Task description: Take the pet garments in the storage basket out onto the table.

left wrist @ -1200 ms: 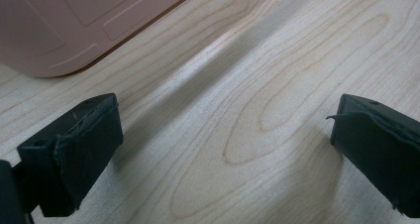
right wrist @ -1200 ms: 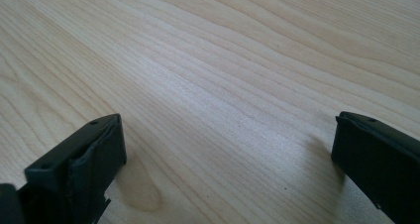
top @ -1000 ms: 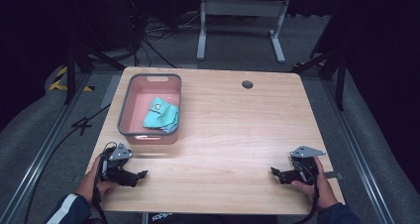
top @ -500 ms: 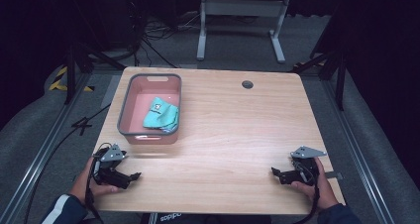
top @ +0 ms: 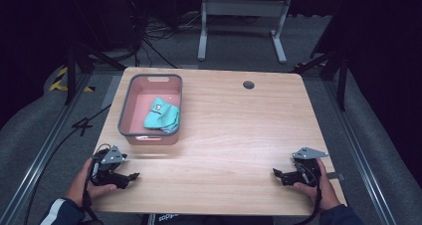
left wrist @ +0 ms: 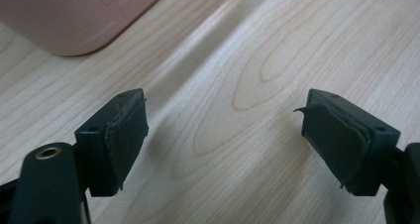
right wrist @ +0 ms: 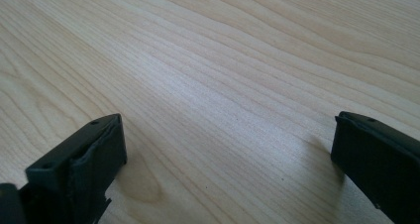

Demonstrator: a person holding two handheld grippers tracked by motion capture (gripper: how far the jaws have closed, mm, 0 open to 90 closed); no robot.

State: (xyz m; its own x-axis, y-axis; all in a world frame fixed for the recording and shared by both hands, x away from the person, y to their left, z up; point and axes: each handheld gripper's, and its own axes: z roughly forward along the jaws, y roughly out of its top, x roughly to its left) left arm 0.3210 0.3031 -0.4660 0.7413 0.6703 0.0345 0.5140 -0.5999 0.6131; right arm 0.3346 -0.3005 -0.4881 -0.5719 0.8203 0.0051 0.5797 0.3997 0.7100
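High view: cloth [top: 162, 114] beyond left fingers [top: 132, 175]

From the high view, light falls from overhead onto my table [top: 239, 130], leaving the pale wood bright while the floor and stands around it sink into near black. The picture is soft and a little grainy, with fine detail lost in the dark edges. In my left hand-held gripper view a wide blurred shadow band runs across the wood. In both gripper views the grain is sharp mid-frame and softer far off, with a mild sheen and no harsh glare.
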